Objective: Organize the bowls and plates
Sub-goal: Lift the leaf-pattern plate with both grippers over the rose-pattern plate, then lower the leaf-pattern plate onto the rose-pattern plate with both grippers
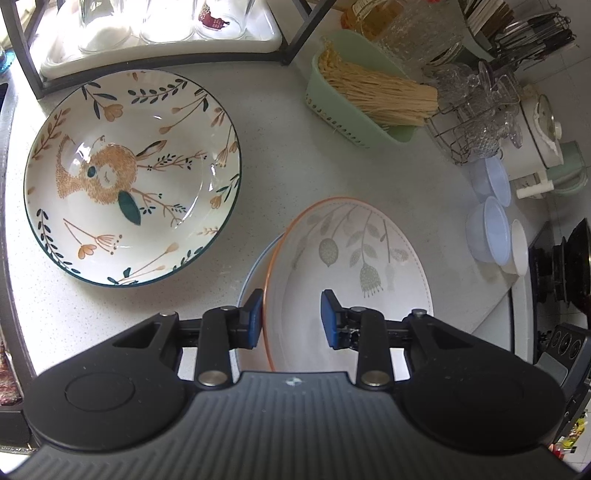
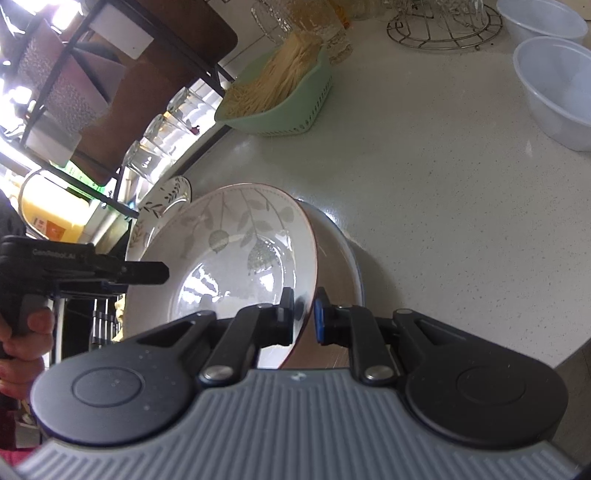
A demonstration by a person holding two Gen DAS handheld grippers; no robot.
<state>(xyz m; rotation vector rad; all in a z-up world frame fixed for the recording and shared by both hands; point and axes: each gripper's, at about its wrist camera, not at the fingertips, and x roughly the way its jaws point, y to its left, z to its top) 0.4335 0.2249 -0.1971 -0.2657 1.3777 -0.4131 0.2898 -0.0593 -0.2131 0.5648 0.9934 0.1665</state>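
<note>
An orange-rimmed bowl with grey leaf print [image 1: 351, 266] rests tilted on a blue-rimmed plate [image 1: 255, 266] on the counter. My left gripper [image 1: 291, 317] is open, its two blue pads astride the bowl's near rim, not closed on it. My right gripper [image 2: 304, 319] is shut on the same bowl's rim [image 2: 236, 258], tilting it up off the plate beneath [image 2: 347, 251]. A large green-rimmed deer-pattern bowl [image 1: 133, 177] sits flat on the counter to the left; its edge shows in the right wrist view [image 2: 162, 203].
A green basket of dry noodles [image 1: 369, 99] stands behind. Clear plastic bowls [image 1: 491, 229] sit at the right, also in the right wrist view [image 2: 554, 85]. A black rack with glasses [image 1: 155, 29] and a wire glass stand [image 1: 480, 122] line the back.
</note>
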